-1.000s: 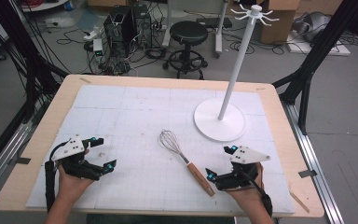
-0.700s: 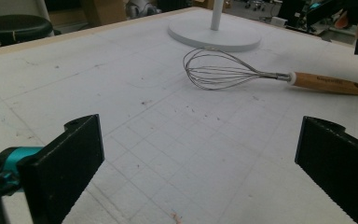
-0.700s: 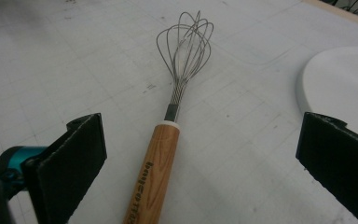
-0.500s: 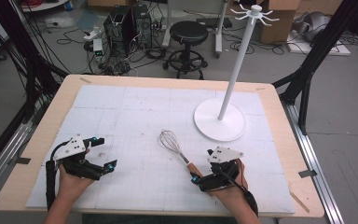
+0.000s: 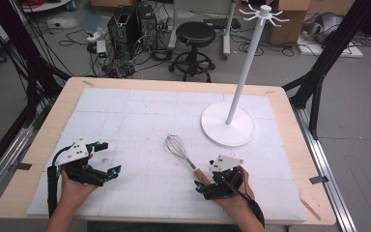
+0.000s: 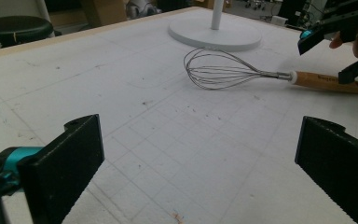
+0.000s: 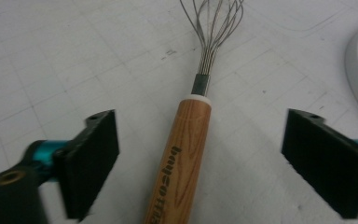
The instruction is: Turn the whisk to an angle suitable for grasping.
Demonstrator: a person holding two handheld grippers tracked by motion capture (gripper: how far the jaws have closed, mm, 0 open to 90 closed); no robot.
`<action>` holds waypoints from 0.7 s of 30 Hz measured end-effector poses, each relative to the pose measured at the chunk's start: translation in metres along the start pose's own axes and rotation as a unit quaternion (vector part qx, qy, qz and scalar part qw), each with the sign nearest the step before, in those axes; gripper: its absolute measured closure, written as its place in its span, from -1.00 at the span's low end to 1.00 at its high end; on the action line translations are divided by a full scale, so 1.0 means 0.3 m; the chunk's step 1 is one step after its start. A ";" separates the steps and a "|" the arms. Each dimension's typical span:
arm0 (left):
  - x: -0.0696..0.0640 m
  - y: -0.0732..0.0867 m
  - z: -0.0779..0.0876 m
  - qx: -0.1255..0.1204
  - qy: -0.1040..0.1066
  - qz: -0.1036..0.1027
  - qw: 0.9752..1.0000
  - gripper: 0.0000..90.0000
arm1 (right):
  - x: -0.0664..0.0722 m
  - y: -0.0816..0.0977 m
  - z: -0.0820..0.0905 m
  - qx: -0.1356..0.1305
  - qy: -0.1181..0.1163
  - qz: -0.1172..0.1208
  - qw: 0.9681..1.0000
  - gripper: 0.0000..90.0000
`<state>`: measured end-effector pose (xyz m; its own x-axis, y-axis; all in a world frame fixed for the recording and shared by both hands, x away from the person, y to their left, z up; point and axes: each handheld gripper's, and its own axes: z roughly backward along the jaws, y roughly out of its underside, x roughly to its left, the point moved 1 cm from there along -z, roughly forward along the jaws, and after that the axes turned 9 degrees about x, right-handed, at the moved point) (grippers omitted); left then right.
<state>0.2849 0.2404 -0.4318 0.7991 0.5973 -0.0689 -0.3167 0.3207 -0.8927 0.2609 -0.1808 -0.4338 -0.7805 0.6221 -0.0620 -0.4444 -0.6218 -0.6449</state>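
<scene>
Whisk point(image 5: 179, 151) flat on tabletop point(image 5: 140, 121), wires toward stand base point(image 5: 228, 128), wooden handle point(image 7: 182, 163) lying between right gripper point(image 7: 200, 158) fingers, spread wide, nothing clamped. Likely next: grasp. Best to close mid-handle, square to grain, low to the mat so it can't roll out. Left gripper point(image 6: 196, 172) parked near tabletop's left edge, fingers apart, empty. From above, handle end hidden under right gripper. Stand hooks point(image 5: 263, 13) small, hard to count.
</scene>
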 end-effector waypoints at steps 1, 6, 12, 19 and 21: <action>-0.001 0.000 0.001 0.000 0.000 0.000 1.000 -0.96 | 0.000 0.000 0.000 0.000 0.000 0.000 1.000 -0.65; -0.001 0.000 0.002 0.001 -0.001 0.000 1.000 -0.96 | 0.007 0.003 -0.007 0.016 -0.012 -0.001 1.000 -0.28; 0.001 0.000 0.002 0.000 -0.003 -0.001 1.000 -0.96 | 0.021 0.008 -0.021 0.041 -0.009 0.011 0.999 0.07; 0.000 0.001 0.001 0.004 -0.004 -0.003 1.000 -0.96 | 0.025 0.006 -0.034 0.073 -0.007 0.014 0.997 0.46; -0.001 0.001 0.001 0.005 -0.005 -0.004 1.000 -0.96 | 0.023 0.004 -0.033 0.075 -0.013 0.024 0.997 0.56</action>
<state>0.2844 0.2406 -0.4318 0.7967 0.6016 -0.0580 -0.3157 0.3323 -0.8888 0.2592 -0.1727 -0.4426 -0.8122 0.5791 -0.0698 -0.4656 -0.7157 -0.5205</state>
